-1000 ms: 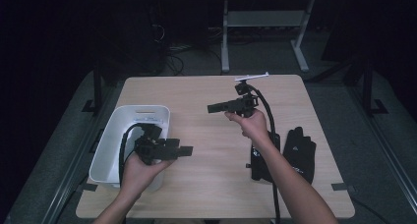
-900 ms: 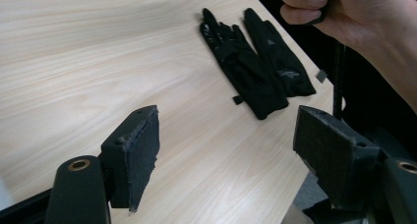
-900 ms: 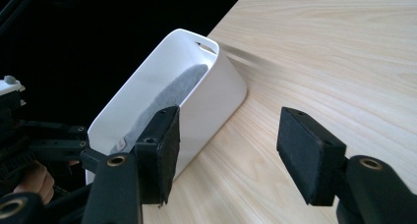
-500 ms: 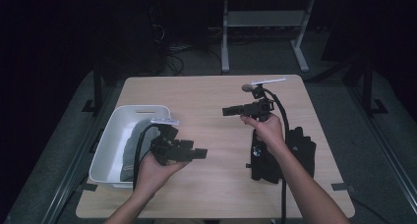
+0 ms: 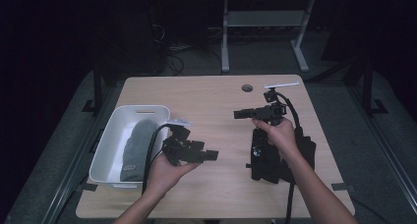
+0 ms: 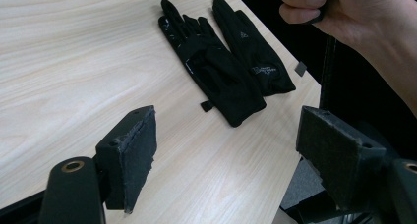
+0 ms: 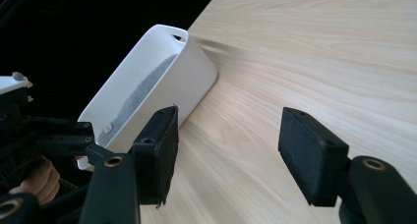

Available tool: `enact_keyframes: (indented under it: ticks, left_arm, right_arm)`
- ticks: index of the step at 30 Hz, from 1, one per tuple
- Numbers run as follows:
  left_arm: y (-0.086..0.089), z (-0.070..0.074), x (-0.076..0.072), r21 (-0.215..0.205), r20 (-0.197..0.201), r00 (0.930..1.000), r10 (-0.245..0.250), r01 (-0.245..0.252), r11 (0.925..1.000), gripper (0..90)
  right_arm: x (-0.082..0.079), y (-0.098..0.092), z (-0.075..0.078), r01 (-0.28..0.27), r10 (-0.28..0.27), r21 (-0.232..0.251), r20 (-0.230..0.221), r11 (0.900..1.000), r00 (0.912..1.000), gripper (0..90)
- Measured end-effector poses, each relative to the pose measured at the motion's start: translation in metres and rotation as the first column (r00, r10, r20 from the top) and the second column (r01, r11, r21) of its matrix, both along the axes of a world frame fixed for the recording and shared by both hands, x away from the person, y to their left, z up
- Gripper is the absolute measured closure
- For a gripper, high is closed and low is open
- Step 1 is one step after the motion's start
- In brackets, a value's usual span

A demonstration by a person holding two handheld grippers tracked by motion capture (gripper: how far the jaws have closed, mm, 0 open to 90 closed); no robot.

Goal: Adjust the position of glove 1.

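My left tongs (image 5: pixel 209 156) and right tongs (image 5: pixel 239 114) both gaped empty above the table (image 5: pixel 206 98); the black gloves (image 6: pixel 223 57) lay flat near its right edge, grey cloth (image 5: pixel 135 143) inside the white bin (image 5: pixel 105 148).

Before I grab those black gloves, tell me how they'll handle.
The gloves look like thin fabric lying flat and overlapping, so they will probably droop when lifted. Likely light. Pinching one may drag the other along the table.

A white bin (image 5: pixel 114 150) holding a grey cloth (image 5: pixel 136 144) sits on the wooden table (image 5: pixel 211 98).
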State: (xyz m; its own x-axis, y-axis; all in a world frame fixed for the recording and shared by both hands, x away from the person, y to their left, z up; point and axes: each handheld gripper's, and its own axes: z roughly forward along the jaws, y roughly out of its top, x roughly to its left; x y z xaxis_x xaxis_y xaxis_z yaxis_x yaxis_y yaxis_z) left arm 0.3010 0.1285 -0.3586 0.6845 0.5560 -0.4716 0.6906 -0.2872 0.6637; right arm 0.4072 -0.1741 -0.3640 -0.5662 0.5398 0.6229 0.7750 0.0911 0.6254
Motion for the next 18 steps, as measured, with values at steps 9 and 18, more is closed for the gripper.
enact_keyframes:
  ticks: [9, 18]
  left_arm:
    - [-0.015, -0.007, 0.007, -0.013, -0.019, 0.9996, -0.023, 0.022, 0.9997, 22.9]
    - [-0.037, -0.015, 0.009, -0.013, -0.019, 0.9984, -0.054, 0.054, 0.9985, 21.8]
  right_arm:
    - [-0.008, -0.024, -0.004, 0.034, -0.033, 0.003, -0.007, 0.999, 0.9994, 39.8]
    - [-0.02, -0.055, -0.011, 0.079, -0.079, -0.012, -0.017, 0.997, 0.9967, 39.6]
